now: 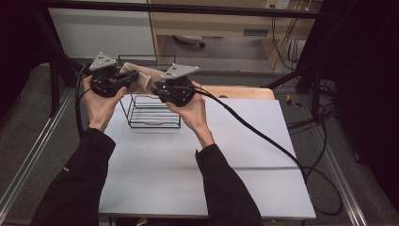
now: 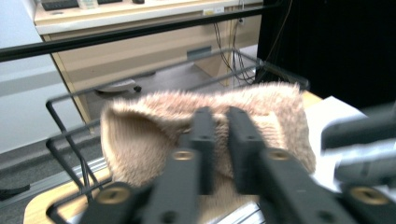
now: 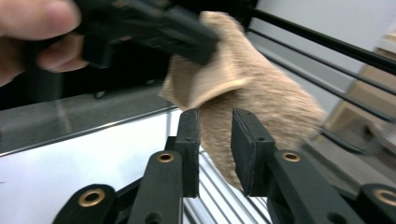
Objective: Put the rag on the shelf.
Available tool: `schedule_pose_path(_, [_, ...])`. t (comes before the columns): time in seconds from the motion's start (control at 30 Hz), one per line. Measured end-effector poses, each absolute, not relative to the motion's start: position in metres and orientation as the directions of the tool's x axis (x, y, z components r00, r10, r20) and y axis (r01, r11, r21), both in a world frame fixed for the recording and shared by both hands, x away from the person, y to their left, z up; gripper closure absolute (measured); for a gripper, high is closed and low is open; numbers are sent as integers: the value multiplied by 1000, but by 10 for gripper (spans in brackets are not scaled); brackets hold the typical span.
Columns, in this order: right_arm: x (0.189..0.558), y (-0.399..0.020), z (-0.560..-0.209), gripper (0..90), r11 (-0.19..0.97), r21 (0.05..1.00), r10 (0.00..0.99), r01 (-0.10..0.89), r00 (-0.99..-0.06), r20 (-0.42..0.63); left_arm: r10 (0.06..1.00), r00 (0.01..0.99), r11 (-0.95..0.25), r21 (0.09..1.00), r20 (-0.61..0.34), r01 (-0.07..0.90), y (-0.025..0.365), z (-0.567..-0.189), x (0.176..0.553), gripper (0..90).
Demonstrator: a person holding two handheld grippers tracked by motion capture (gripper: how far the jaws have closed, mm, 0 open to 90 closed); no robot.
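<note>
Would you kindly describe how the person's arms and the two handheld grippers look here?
Both arms wear black long sleeves. The left gripper and right gripper are black, each topped by a grey three-cornered plate. Brass-coloured rivets mark the flat black jaws, and a black cable trails from the right gripper.

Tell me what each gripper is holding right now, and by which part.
The left gripper pinches the fuzzy tan cloth at its near edge, above the wire basket. The right gripper has its jaws parted beside the cloth, gripping nothing.
</note>
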State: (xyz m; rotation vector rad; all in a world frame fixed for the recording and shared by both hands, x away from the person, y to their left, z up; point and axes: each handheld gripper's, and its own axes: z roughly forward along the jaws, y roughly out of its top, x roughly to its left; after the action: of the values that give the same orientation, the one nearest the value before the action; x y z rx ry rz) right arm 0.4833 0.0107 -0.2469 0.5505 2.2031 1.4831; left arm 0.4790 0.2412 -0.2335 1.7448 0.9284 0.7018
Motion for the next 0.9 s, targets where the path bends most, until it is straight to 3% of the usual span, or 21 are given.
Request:
schedule_pose_path(0.23, [488,-3,-254,709,313,940,625,136,-774,-96,846,532,-216,932,30,291,261,-249,468,894])
schedule_pose_path(0.4, [494,-2,-263,720,301,940,660,164,-747,-81,835,549,-180,955,22,234,266,-240,460,799])
schedule_pose_path(0.57, [493,-1,-265,838,289,943,649,167,-758,-65,816,575,-197,963,56,186,250,-217,460,895])
schedule_pose_path(0.7, [490,-1,-266,883,299,938,637,173,-768,-61,812,577,-249,945,85,212,231,-211,474,899])
schedule_pose_path(0.9, [488,-5,-265,880,300,937,632,181,-773,-53,803,584,-343,893,118,292,228,-219,484,898])
